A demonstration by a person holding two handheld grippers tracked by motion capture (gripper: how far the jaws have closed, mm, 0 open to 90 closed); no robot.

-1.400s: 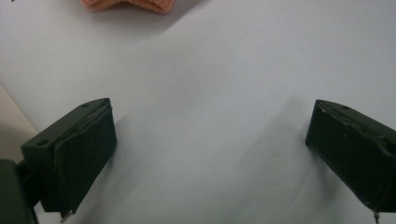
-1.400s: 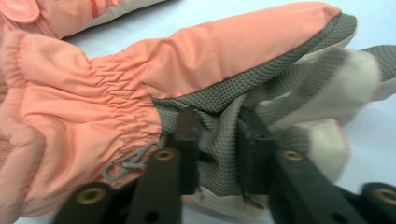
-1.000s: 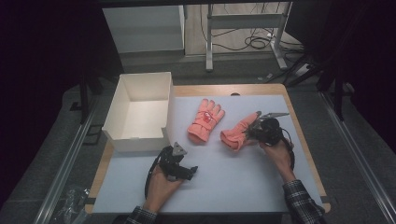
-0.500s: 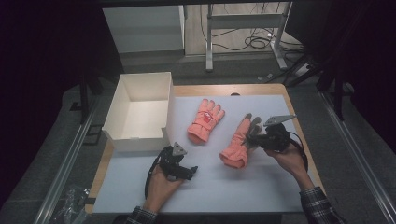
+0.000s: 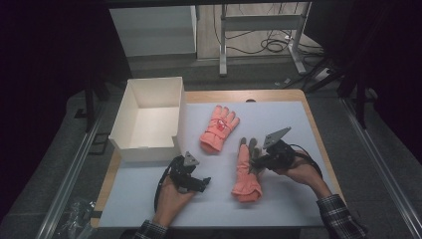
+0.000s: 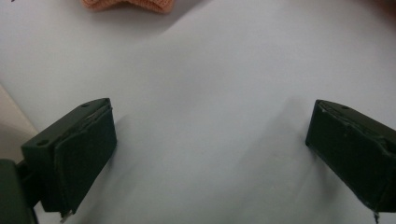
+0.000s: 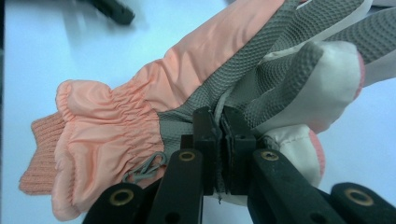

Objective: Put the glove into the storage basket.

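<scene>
High view: the near glove [image 5: 246,172] lies cuff toward the person, pinched by the right gripper [image 5: 257,161]; beside it, the left gripper [image 5: 203,183] gapes empty; second glove [image 5: 218,128] beyond.

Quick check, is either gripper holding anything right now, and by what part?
The right gripper is shut on the near glove, pinching the grey textured palm fabric at the base of its fingers. The left gripper is open over bare table cover, holding nothing.
</scene>
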